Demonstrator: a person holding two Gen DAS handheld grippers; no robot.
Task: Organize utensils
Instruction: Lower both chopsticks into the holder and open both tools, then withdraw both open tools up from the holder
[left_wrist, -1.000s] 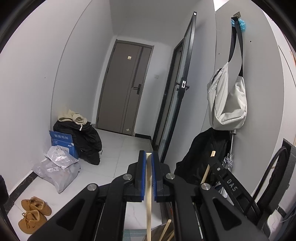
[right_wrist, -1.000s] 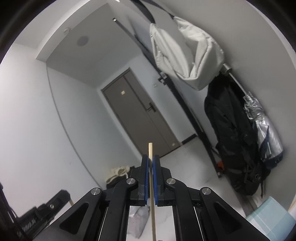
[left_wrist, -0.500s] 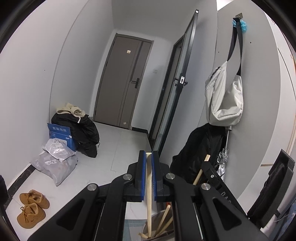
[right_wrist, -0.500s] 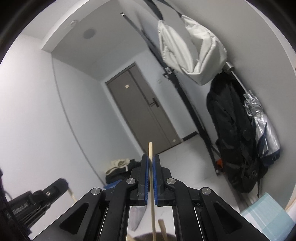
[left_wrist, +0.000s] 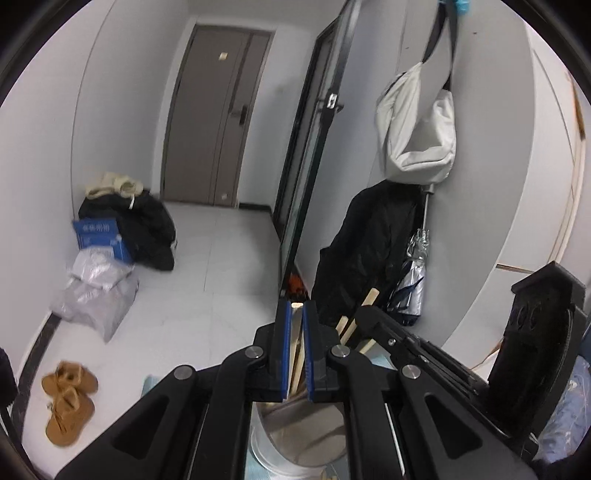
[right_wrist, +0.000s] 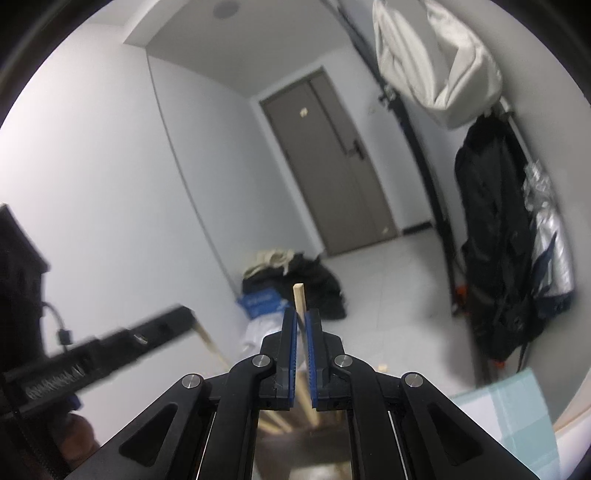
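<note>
Blue pads on black left gripper (left_wrist: 294, 306) and black right gripper (right_wrist: 301, 314); pale wood chopstick (right_wrist: 299, 297); silver metal holder (left_wrist: 295, 439); grey-brown door (left_wrist: 214, 110); off-white sling bag (left_wrist: 417, 129); black jacket (left_wrist: 365, 251); tan shoes (left_wrist: 68, 402); blue box (left_wrist: 98, 236); white floor tiles (left_wrist: 207, 280).

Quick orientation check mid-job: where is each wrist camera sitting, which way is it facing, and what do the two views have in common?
Left wrist: on the left gripper, tipped down over a metal cup of chopsticks, facing the hallway door; its fingers show, shut on a chopstick, with the right gripper alongside.
Right wrist: on the right gripper, facing the same door; its jaws are opening around a chopstick.
Shared: door, grey bag, black jacket.
</note>
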